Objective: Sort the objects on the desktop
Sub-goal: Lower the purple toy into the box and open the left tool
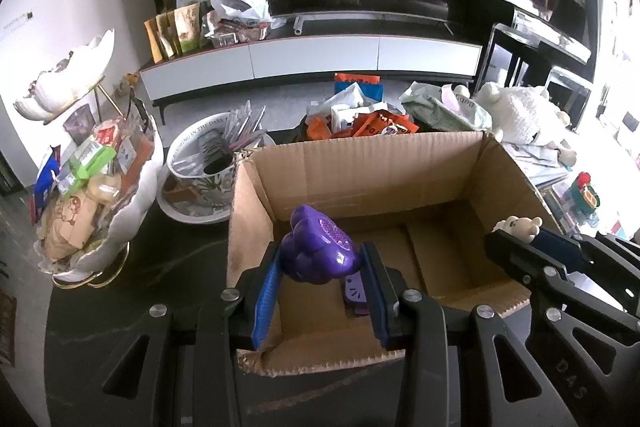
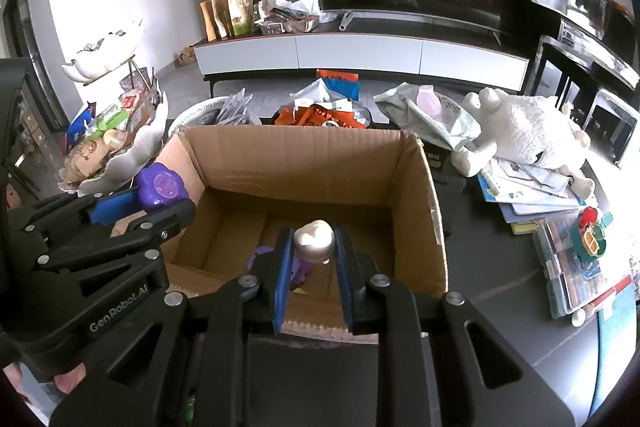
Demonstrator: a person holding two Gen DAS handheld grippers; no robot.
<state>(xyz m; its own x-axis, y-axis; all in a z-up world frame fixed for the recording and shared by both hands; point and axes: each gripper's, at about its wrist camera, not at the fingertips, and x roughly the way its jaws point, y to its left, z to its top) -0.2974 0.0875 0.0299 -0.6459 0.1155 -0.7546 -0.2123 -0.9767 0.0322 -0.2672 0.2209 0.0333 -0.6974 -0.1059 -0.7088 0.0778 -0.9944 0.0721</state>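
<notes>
at lower centre, over the box (image 1: 360,171), the left tool (image 1: 320,263) pinches a purple toy (image 1: 316,247): hard, glossy, likely light and slippery. the right tool (image 2: 314,247), at lower centre, is clamped on a small white figure (image 2: 314,241), best held across its body.

Open box at the middle of the table, both grippers over its near edge

The cardboard box (image 1: 360,187) stands on the dark table (image 1: 140,267). Left of it sit a bowl of packets (image 1: 200,167) and a tiered snack stand (image 1: 100,195); behind it lies a pile of wrappers (image 1: 360,123); to its right a plush toy (image 2: 528,139) rests on stacked papers (image 2: 532,195). A small toy (image 2: 300,267) lies inside the box.
</notes>
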